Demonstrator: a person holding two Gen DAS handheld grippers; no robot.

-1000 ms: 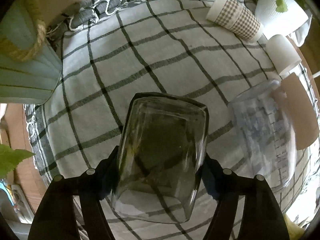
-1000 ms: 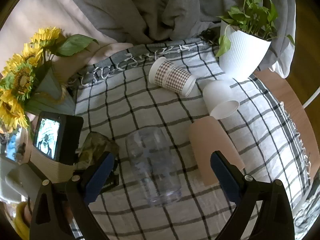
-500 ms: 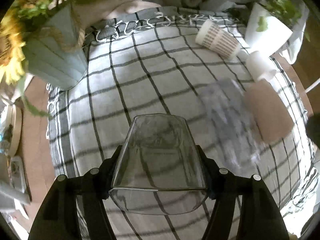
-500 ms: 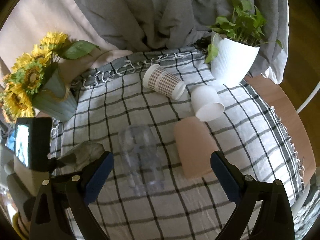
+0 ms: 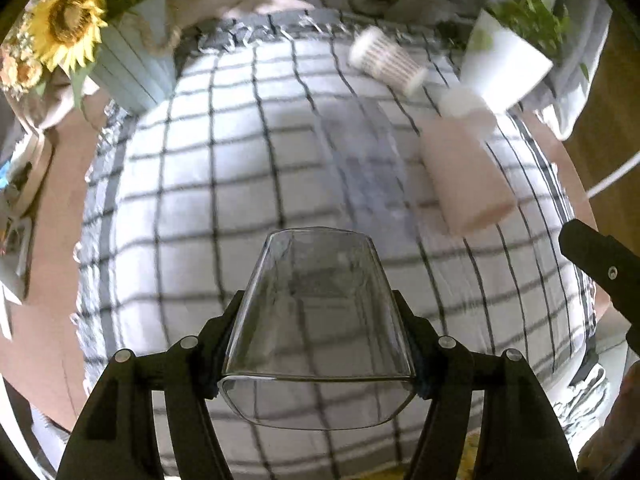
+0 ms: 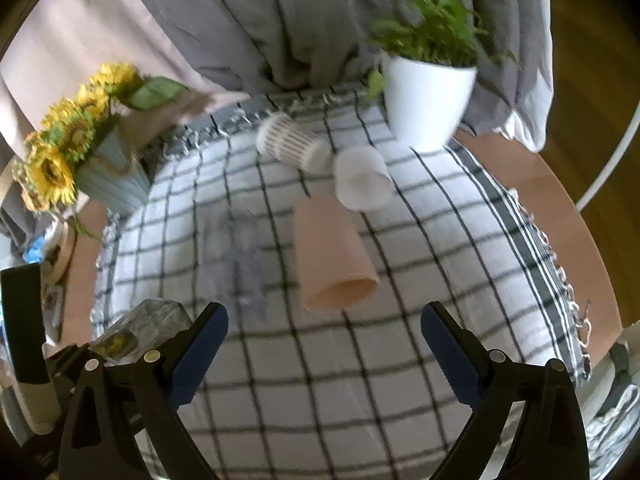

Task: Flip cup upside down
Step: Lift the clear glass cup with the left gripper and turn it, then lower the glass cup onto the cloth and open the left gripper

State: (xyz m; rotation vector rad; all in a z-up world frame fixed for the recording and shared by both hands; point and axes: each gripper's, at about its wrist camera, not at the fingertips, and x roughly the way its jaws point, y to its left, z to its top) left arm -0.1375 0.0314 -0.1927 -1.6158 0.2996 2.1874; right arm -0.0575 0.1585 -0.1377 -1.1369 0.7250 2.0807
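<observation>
While the right tool (image 6: pixel 324 344) gapes unladen, the left tool (image 5: pixel 318 344) clamps the glass cup (image 5: pixel 318 320).

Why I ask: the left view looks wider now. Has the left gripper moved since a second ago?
Yes. The left gripper, shut on the glass cup, has pulled back from the cloth: the sunflower vase now shows smaller and farther away.

I'm working in a home. A checked tablecloth (image 6: pixel 420 216) covers the table, with sunflowers (image 6: pixel 52 168), a potted plant (image 6: pixel 428 96) and draped curtains (image 6: pixel 304 20).
</observation>
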